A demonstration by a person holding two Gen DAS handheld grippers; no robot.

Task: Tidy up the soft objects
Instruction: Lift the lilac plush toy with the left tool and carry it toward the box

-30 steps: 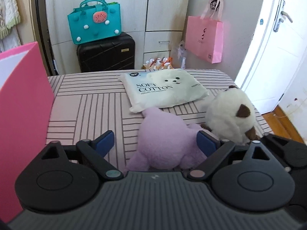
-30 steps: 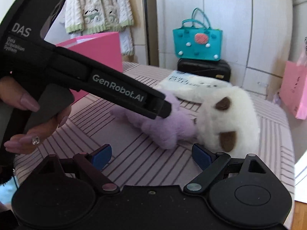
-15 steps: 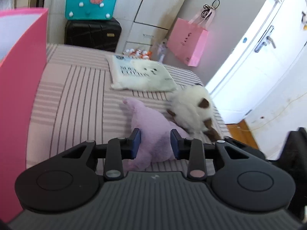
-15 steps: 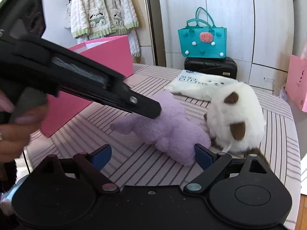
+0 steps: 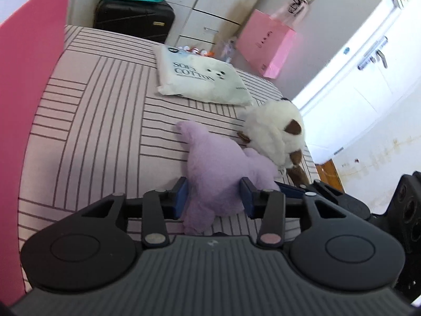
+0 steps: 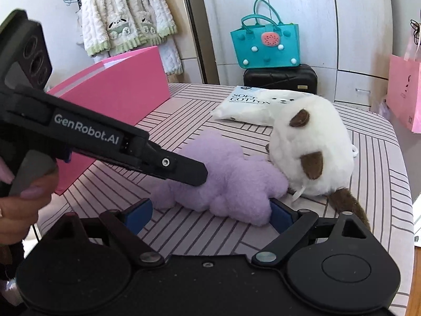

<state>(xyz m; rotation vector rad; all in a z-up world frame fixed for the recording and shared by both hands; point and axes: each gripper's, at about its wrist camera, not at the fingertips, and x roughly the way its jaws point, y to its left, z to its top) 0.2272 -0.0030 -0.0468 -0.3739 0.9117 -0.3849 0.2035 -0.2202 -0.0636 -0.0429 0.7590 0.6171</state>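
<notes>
Striped pink bedding covers the bed (image 5: pixel 100 121), and on it, toward the near edge, lies the purple plush toy (image 5: pixel 218 173), flat and sprawled, its long axis running from a tapered limb at the far end back toward the left gripper (image 5: pixel 214 197). That gripper is on the toy: in its own view the two blue fingers (image 5: pixel 181 197) straddle the near, thick part of the body, one on each flank, and the fur bulges between them. They have just been opening a little after a hard squeeze, and they appear to press the plush, though from this angle I cannot be sure how firm the hold is. From the right wrist view the left tool's black tip is sunk into the toy's back. The right gripper (image 6: pixel 210 214) hangs just short of the toy's near edge with its fingers spread wide and nothing between them, one pad close beside a purple lobe. Touching the toy's far side is the white and brown plush cat (image 6: pixel 310 152); beyond it lies the soft cotton pack (image 5: pixel 200 79), and the pink box (image 6: pixel 115 105) stands at the bed's left.
</notes>
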